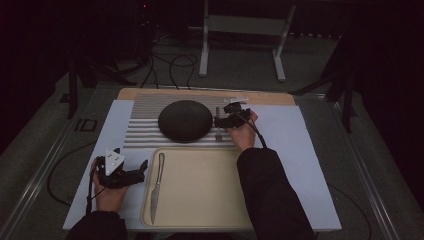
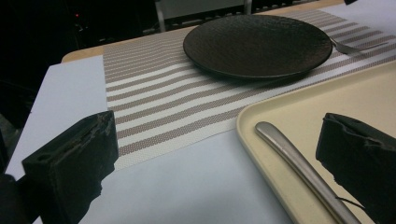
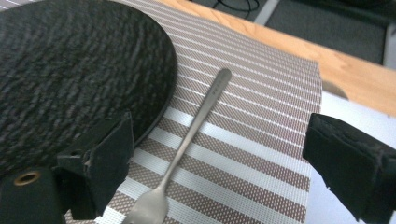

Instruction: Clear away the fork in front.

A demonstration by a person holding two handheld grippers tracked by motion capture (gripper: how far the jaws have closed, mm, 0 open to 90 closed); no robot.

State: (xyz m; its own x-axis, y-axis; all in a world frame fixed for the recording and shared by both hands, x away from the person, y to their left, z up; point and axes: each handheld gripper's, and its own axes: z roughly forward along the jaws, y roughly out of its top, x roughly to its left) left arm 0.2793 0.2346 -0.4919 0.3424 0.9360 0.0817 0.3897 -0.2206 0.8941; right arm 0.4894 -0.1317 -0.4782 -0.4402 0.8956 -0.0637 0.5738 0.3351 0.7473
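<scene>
Fork (image 3: 189, 140) beside dark plate (image 3: 70, 79), tines cut off, right gripper (image 3: 219, 163) fingers spread above, left gripper (image 2: 215, 163) fingers apart.

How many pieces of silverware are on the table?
2. The knife lies along the left edge of the tan tray. The fork lies on the striped placemat, just right of the black plate.

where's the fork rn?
The fork lies on the striped placemat just right of the black plate in the high view, between the right gripper's open jaws.
</scene>
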